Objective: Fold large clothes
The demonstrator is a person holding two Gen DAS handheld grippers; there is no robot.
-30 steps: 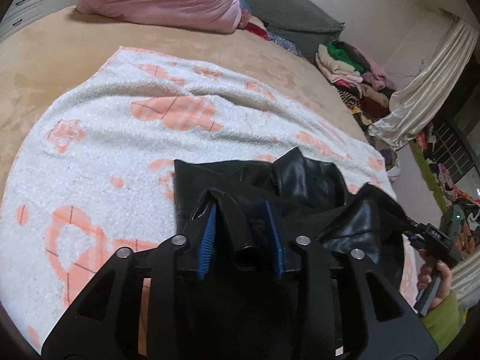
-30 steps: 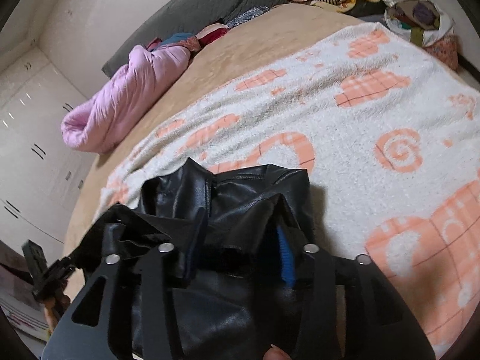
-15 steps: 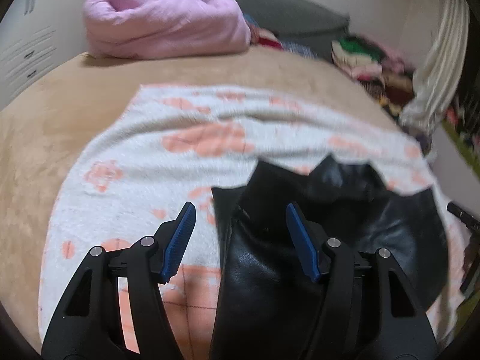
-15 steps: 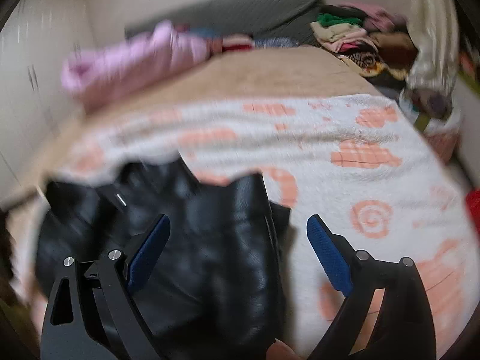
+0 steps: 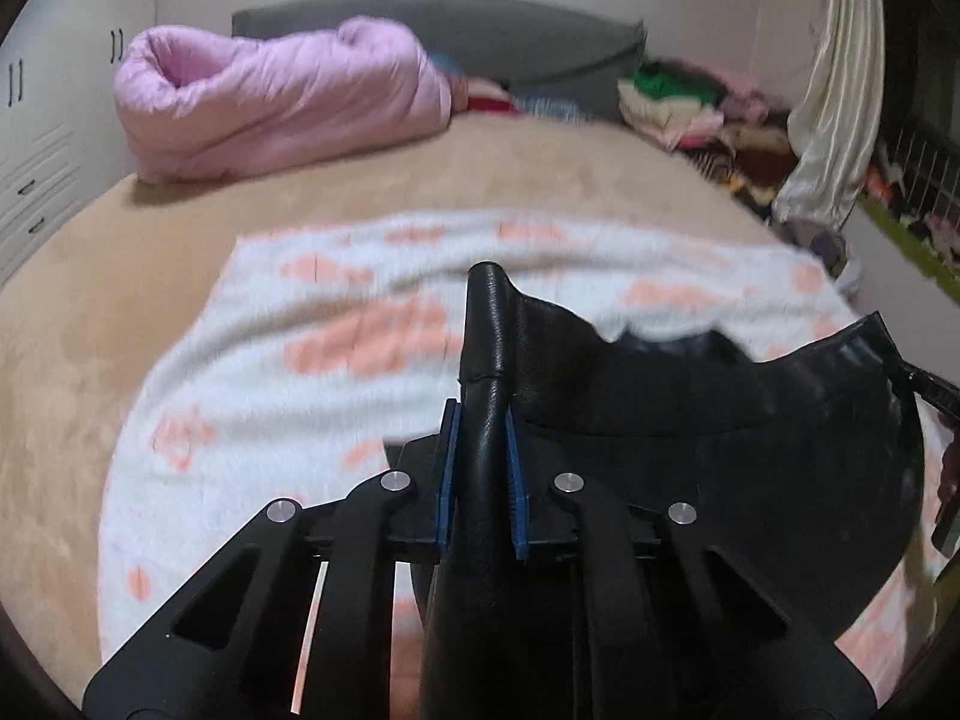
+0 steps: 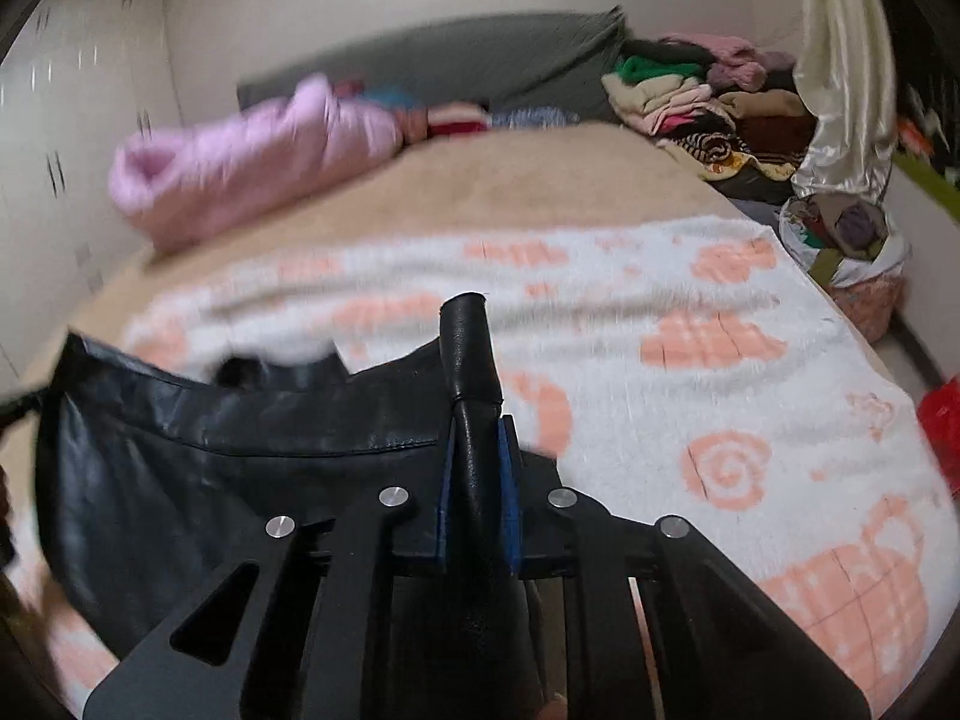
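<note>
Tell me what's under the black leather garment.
Under the black leather garment lies the white blanket with orange patterns, spread on the tan bed cover. What the blanket carries directly beneath the leather is hidden.

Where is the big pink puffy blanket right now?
In both wrist views the pink blanket lies rolled up at the far left of the bed, by the grey headboard.

**No legible text in either wrist view**

No words, labels, brand marks or numbers can be read in either view. The white blanket (image 6: 690,324) on the bed carries only orange hearts, spirals and flower shapes, no lettering. The black leather garment (image 5: 720,420) shows no tag or logo, and the piled clothes (image 6: 708,102) by the wall are too blurred and small to read any print.
</note>
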